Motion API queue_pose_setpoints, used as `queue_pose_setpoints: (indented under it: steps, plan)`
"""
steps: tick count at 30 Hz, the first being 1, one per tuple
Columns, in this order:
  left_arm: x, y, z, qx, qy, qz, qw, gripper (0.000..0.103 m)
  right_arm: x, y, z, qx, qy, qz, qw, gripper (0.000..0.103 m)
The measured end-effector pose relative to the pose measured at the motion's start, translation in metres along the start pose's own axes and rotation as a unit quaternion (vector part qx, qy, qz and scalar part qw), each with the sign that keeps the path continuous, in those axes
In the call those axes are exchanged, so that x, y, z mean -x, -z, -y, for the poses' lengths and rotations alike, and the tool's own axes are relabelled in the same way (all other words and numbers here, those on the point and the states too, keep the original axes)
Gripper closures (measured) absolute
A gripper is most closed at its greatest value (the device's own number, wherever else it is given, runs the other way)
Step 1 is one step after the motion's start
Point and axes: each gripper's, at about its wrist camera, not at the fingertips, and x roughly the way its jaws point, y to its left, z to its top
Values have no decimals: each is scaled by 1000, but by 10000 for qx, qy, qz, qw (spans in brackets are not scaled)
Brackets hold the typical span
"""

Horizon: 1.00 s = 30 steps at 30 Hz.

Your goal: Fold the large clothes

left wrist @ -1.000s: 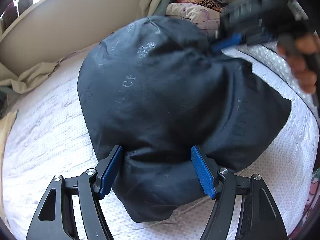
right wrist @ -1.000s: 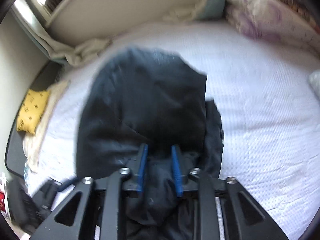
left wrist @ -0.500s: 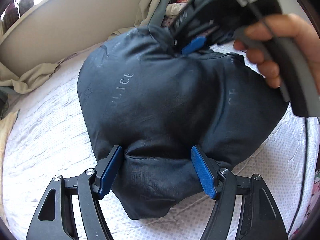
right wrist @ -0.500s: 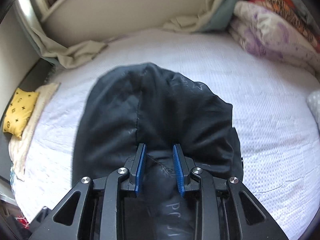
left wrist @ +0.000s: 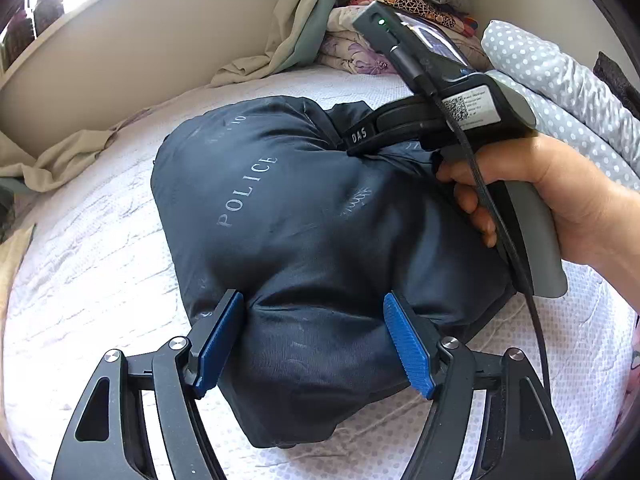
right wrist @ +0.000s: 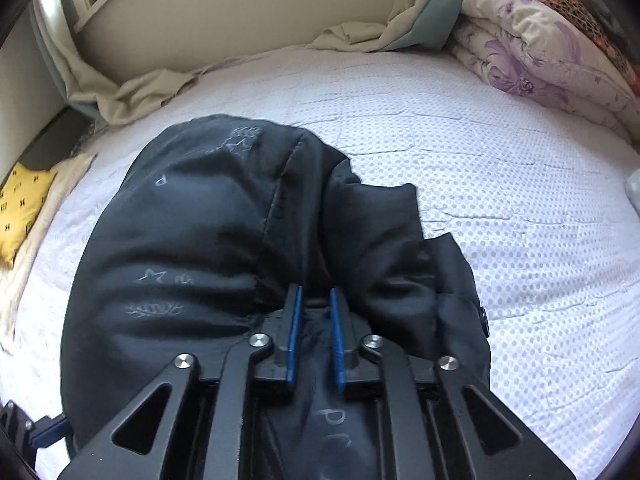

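A dark navy padded jacket (left wrist: 320, 232) printed with "POLICE" lies bunched on a white dotted bedspread (left wrist: 80, 280). My left gripper (left wrist: 316, 336) is open, its blue pads straddling the near end of the jacket. In the left wrist view my right gripper's body (left wrist: 440, 120), held by a hand, presses onto the jacket's far right side; its fingertips are hidden in the cloth. In the right wrist view my right gripper (right wrist: 316, 312) is shut on a fold of the jacket (right wrist: 208, 240).
Beige sheets (left wrist: 60, 160) lie crumpled along the wall. Folded floral bedding (right wrist: 540, 60) is stacked at the back right, and a grey dotted pillow (left wrist: 560, 80) lies at the right. A yellow cushion (right wrist: 20, 208) lies at the left beside the bed.
My right gripper has carried its fold across the jacket toward the left gripper and lowered it onto the bundle. The left gripper has stayed open around the near end.
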Motion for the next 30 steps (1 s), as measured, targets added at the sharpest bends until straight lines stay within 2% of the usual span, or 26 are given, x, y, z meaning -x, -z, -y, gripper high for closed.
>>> queue_pose_setpoints:
  steps: [3, 4, 6, 7, 8, 12, 15, 19, 22, 26, 28, 30]
  plan:
    - [0, 0, -4, 89, 23, -64, 9999, 26, 14, -4, 4, -174, -244, 25, 9995, 96]
    - [1, 0, -4, 111, 41, -80, 9999, 25, 24, -8, 4, -245, -352, 47, 9991, 91]
    - [2, -1, -8, 194, 116, -105, 9997, 25, 51, -14, 3, -396, -624, 111, 9972, 60]
    - [3, -1, -10, 251, 134, -112, 9995, 25, 61, -14, 2, -433, -714, 161, 9964, 34]
    - [3, -2, -13, 326, 160, -124, 9993, 25, 82, -14, -3, -434, -670, 241, 9965, 27]
    - [4, -3, -23, 521, 270, -158, 9982, 25, 129, -9, -16, -186, -275, 168, 9993, 23]
    - [5, -3, -23, 552, 280, -171, 9979, 25, 149, 5, -12, -313, -129, 93, 9994, 18]
    - [6, -3, -22, 553, 252, -175, 9980, 24, 143, 23, -5, -409, -279, -269, 9984, 14]
    - [9, -4, -25, 617, 313, -216, 9974, 23, 123, 33, 0, -372, -70, -625, 9973, 12]
    - [25, -9, -47, 943, 564, -305, 9935, 22, 91, 43, 21, -748, -463, -1010, 9910, 6]
    - [35, -11, -68, 1212, 658, -158, 9903, 14, 77, 46, 32, -1007, -800, -1192, 9845, 5]
    - [41, -12, -102, 1645, 878, -30, 9824, 10, 65, 50, 42, -1295, -1159, -1329, 9758, 4]
